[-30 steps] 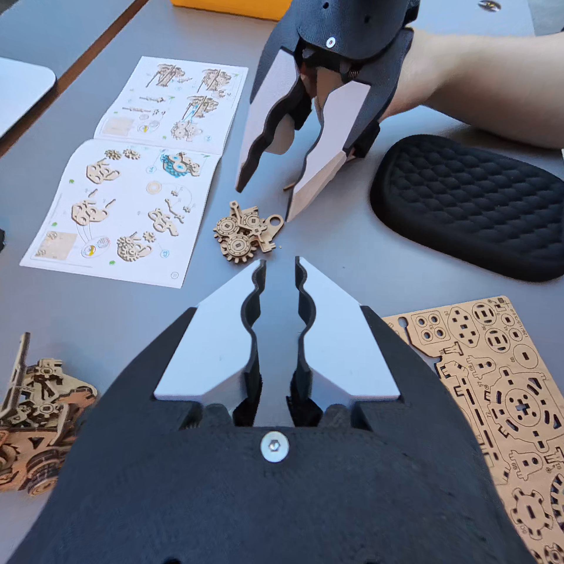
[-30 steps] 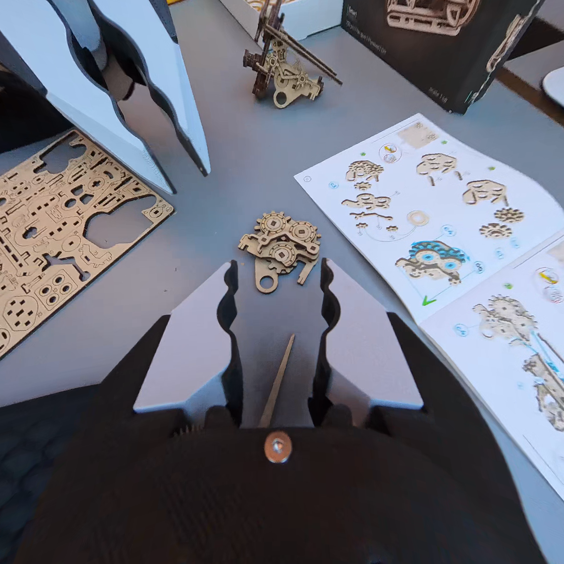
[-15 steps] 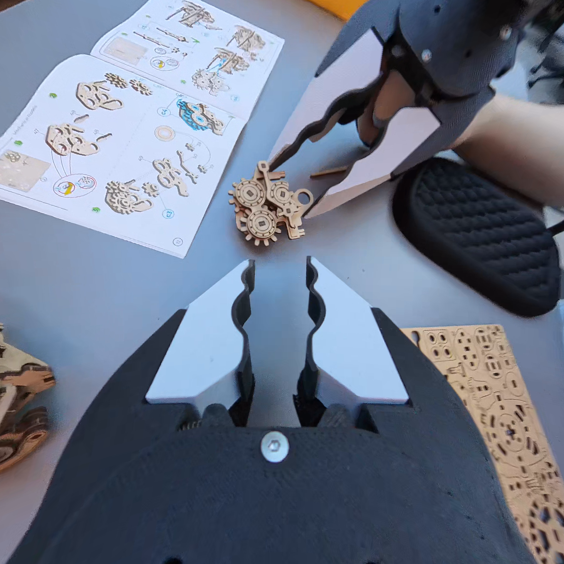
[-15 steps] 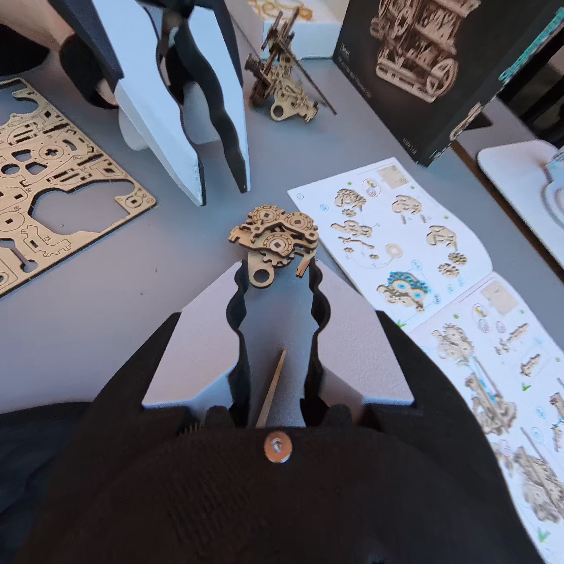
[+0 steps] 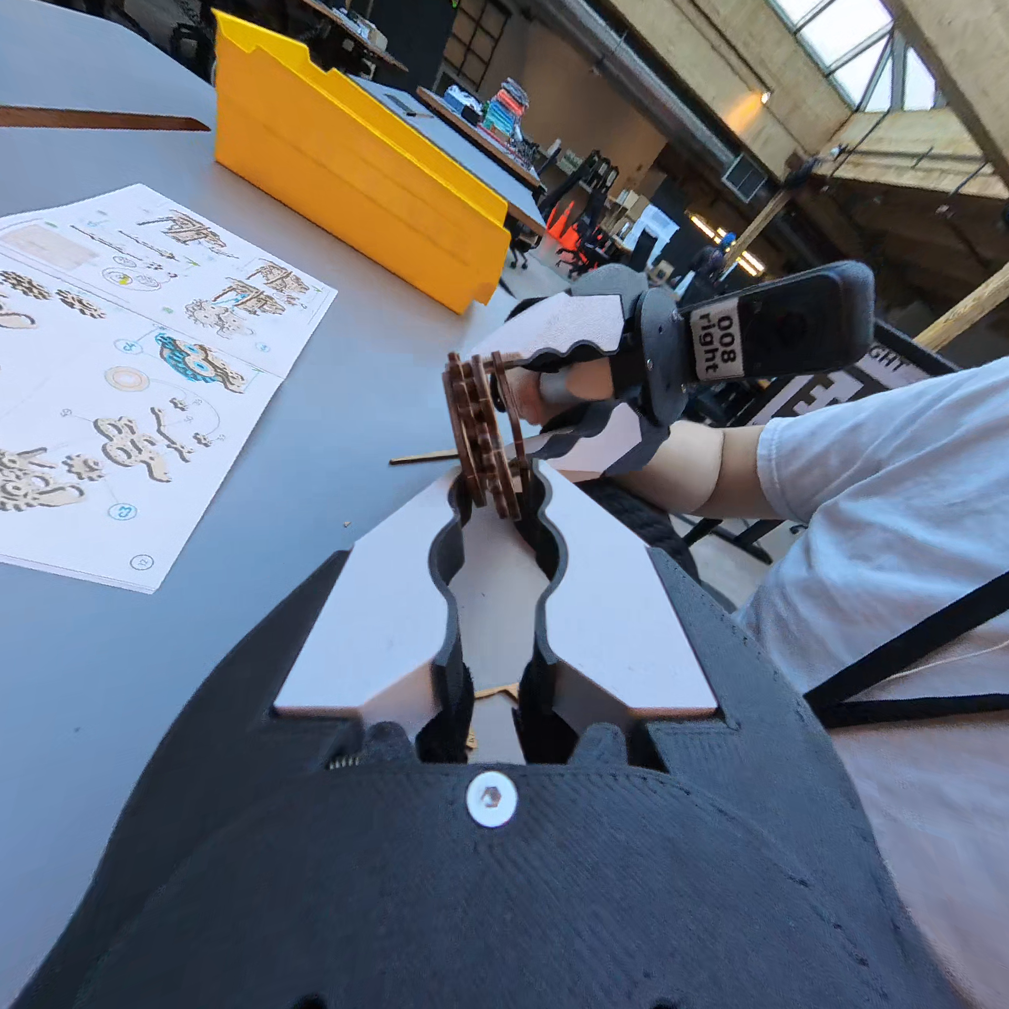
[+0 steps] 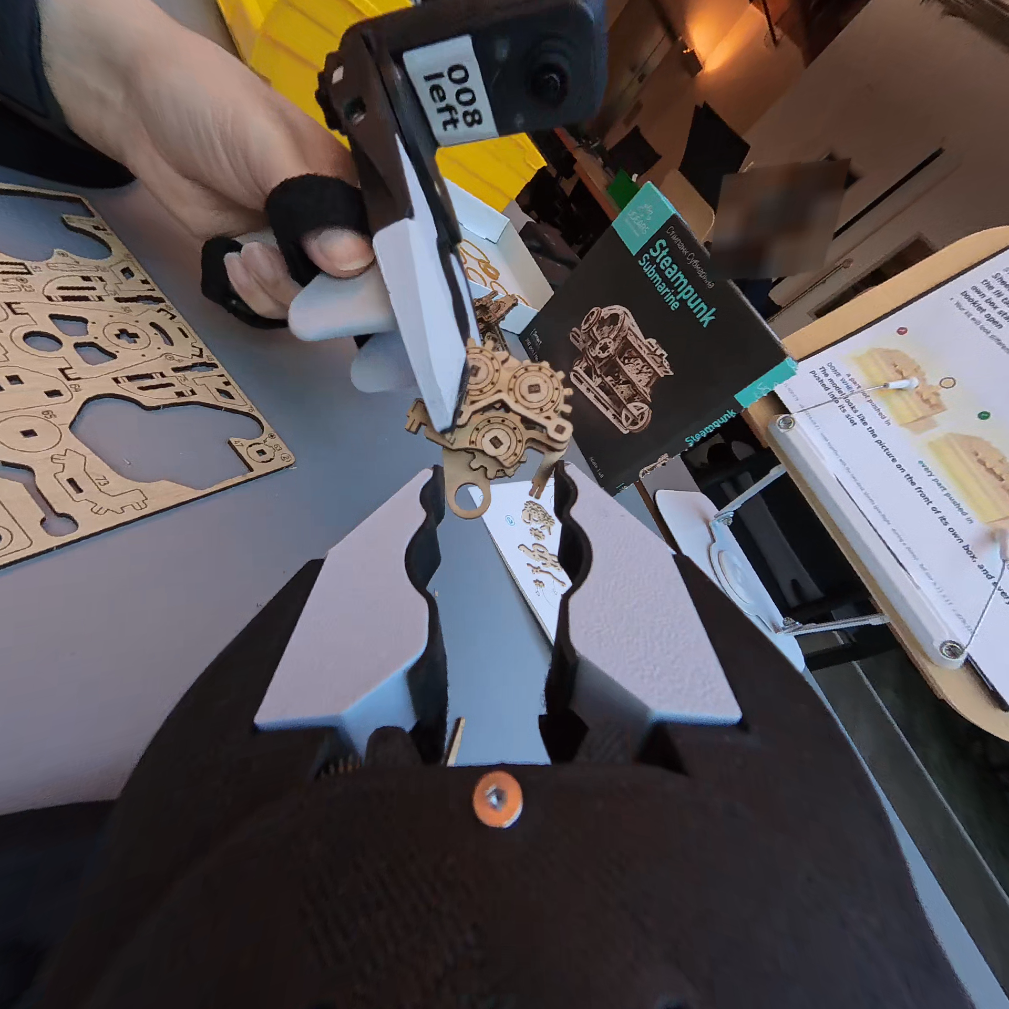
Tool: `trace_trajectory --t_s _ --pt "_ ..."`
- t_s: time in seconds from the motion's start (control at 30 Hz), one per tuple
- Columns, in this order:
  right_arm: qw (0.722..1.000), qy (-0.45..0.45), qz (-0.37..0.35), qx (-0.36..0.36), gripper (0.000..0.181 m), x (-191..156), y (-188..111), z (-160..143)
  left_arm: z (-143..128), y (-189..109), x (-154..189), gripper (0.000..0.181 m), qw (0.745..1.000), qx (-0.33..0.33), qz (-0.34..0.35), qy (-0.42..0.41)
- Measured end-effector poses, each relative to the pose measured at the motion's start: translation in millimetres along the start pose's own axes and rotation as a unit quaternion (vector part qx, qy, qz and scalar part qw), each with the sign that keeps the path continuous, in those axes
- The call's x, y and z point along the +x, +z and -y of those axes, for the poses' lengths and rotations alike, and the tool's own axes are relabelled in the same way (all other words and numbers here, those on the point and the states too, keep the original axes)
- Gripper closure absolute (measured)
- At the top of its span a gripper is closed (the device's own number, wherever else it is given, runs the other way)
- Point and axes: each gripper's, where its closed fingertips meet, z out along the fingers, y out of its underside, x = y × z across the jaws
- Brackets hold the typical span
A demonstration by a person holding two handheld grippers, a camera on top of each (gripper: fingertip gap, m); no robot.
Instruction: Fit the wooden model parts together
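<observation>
The wooden gear assembly point(image 6: 494, 415) is up off the table, held edge-on between both tools. The left gripper point(image 5: 494, 494) is closed on its lower edge, fingertips pinching the stacked plates. The right gripper point(image 6: 497, 483) is only part closed; its tips sit just at the assembly's ring tab and a small leg, prob. touching, but a real grip can't be told from this angle. A thin wooden stick point(image 5: 423, 457) lies on the grey table point(image 5: 284, 480) near its right edge. The instruction booklet point(image 5: 136, 349) lies open toward the left side, w/ a yellow bin point(image 5: 349, 158) at the far edge. A cut-out part sheet point(image 6: 93, 393) lies flat beside the left hand point(image 6: 180, 136).
</observation>
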Motion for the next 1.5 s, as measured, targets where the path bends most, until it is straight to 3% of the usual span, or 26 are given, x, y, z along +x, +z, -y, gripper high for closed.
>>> trace_trajectory --t_s 0.1,0.2,0.27,0.4,0.57,0.83,0.93,1.07,1.5 --pt "0.994 0.068 0.089 0.005 0.125 -10.1 -4.1 -1.8 -6.3 -1.9 -8.0 0.164 0.994 -0.043 0.057 0.08" --pt "0.97 0.164 0.182 -0.005 0.106 -18.8 -10.1 -8.1 -7.5 -2.4 -1.5 0.164 0.965 -0.082 0.1 0.228" --pt "0.957 0.17 0.235 -0.018 0.114 -36.8 -13.0 -11.1 -13.4 1.1 3.1 0.164 0.929 -0.122 0.133 0.323" --pt "0.96 0.111 0.237 -0.1 0.123 -63.0 -0.1 -27.8 -38.2 16.3 14.3 0.164 0.861 -0.206 0.154 0.438" --pt "0.952 0.076 0.272 -0.121 0.127 -88.8 1.3 -30.2 -53.1 24.1 24.1 0.164 0.842 -0.247 0.139 0.46" --pt "0.946 0.095 0.297 -0.082 0.132 -93.9 -1.9 -17.3 -56.5 24.7 30.8 0.164 0.883 -0.251 0.111 0.38" --pt "0.942 0.102 0.31 -0.074 0.126 -96.9 -3.5 -12.6 -55.4 22.6 23.9 0.164 0.88 -0.257 0.131 0.378" --pt "0.944 0.085 0.309 -0.079 0.137 -101.1 -1.6 -13.1 -61.5 24.9 28.6 0.164 0.88 -0.267 0.115 0.375" --pt "0.938 0.1 0.321 -0.088 0.14 -103.9 -2.3 -16.5 -63.3 24.1 27.4 0.164 0.887 -0.272 0.112 0.356"
